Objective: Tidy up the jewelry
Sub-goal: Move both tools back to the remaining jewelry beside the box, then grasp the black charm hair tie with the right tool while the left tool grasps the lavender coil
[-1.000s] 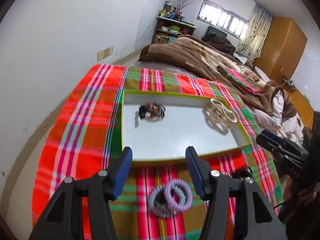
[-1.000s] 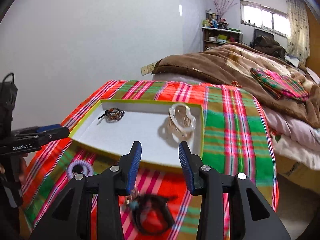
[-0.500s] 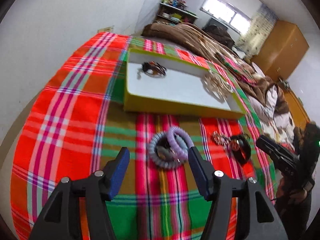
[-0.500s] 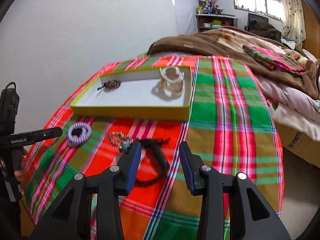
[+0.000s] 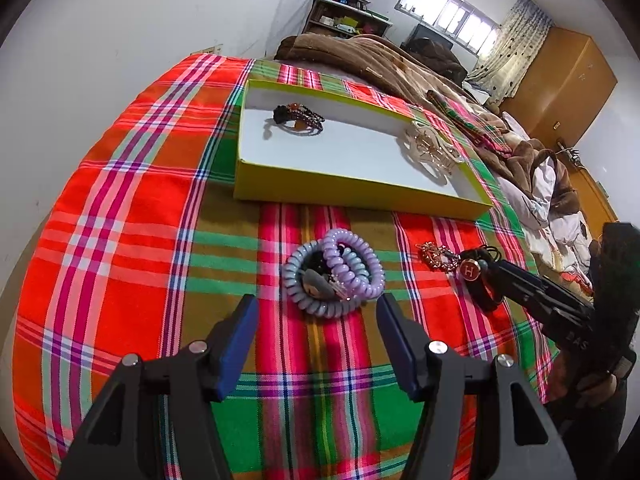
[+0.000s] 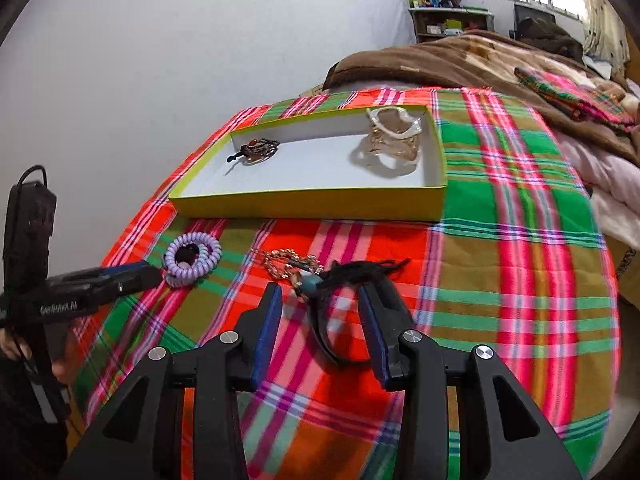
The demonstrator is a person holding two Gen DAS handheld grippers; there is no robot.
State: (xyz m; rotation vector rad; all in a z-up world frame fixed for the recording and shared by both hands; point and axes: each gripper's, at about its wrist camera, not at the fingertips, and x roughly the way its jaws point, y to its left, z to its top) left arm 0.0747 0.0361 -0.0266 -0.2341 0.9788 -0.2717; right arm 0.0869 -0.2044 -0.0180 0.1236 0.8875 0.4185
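A shallow yellow-green box with a white floor holds a dark beaded bracelet and a pale gold-and-clear piece. In front of it on the plaid cloth lie lilac and grey coil ties, a gold chain and a black band with a red charm. My left gripper is open, its tips just short of the coil ties. My right gripper is open, with the black band lying between its jaws.
The red-green plaid cloth covers the surface and drops off at the near and side edges. A white wall stands close on the left. A brown blanket lies on the bed beyond, with a wooden wardrobe at far right.
Both grippers have tilted down and dropped toward the cloth. The coil ties now sit just ahead of the left fingertips, and the black band has come between the right fingers.
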